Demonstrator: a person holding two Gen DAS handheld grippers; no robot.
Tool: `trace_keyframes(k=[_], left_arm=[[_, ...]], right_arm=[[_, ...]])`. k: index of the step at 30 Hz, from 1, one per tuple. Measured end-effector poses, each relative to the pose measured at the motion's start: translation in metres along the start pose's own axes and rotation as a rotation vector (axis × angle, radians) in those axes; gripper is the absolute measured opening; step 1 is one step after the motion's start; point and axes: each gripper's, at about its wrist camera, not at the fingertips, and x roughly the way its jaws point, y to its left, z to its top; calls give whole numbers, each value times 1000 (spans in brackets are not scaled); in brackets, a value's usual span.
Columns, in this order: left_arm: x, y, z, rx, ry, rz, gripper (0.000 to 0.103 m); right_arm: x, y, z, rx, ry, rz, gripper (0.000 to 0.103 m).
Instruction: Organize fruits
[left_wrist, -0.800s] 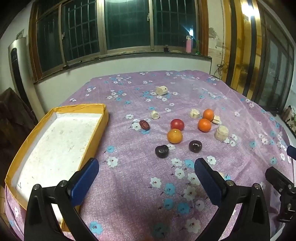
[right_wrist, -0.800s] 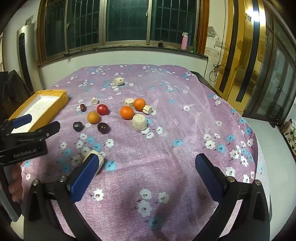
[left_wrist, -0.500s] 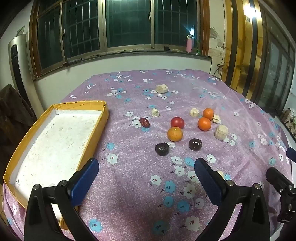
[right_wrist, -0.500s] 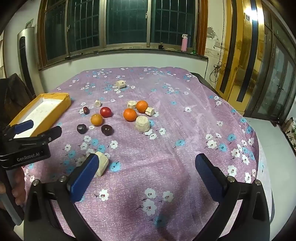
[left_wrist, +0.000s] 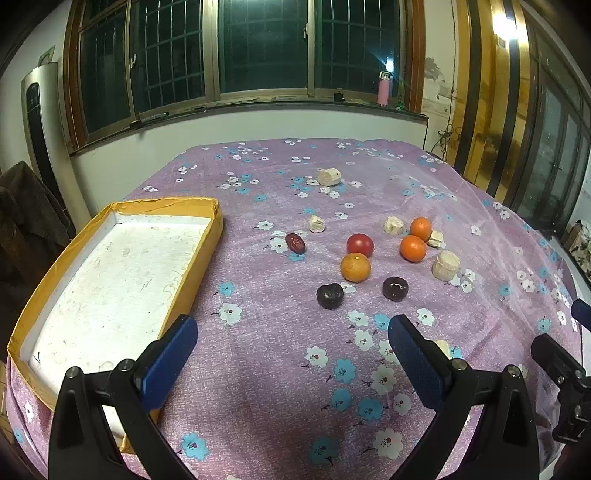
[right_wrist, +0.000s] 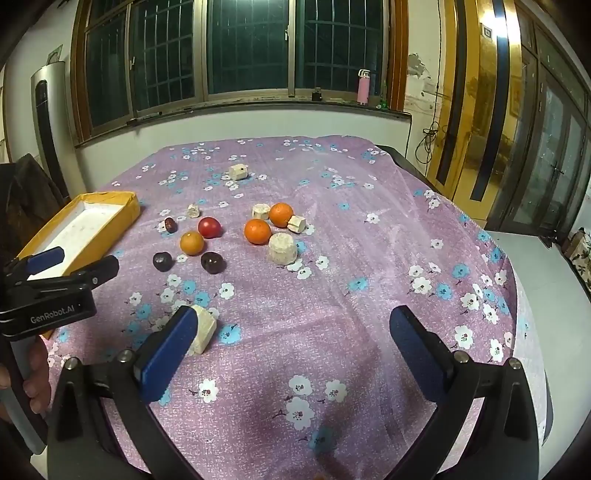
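Fruits lie loose mid-table on a purple flowered cloth (left_wrist: 258, 369): three oranges (left_wrist: 355, 267) (left_wrist: 412, 248) (left_wrist: 420, 228), a red tomato (left_wrist: 360, 244), a red date (left_wrist: 295, 242) and two dark plums (left_wrist: 330, 295) (left_wrist: 395, 288). A yellow box with a white floor (left_wrist: 207, 254) lies at the left. My left gripper (left_wrist: 291, 354) hangs open above the near cloth, short of the fruit, with nothing between its fingers. My right gripper (right_wrist: 291, 347) is open too, empty, nearer the table's right side; the same fruits (right_wrist: 191, 242) lie ahead to its left.
Several pale cork-like chunks are scattered among the fruit (left_wrist: 446, 264) (left_wrist: 329, 177); one (right_wrist: 202, 328) lies just beside the right gripper's left finger. The left gripper's body and the hand holding it (right_wrist: 55, 295) fill the right view's left edge. A window wall stands behind the table.
Both views have drawn back and risen slightly, so the fruit sits a little farther up the frames. Nothing on the table has moved; both grippers stay open.
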Motion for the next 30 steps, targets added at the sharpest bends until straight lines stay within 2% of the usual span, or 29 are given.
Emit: trace_keyframes(k=[30], left_arm=[[4, 4, -1, -21, 9, -8, 103]], right_arm=[[0, 11, -1, -12, -11, -2, 103]])
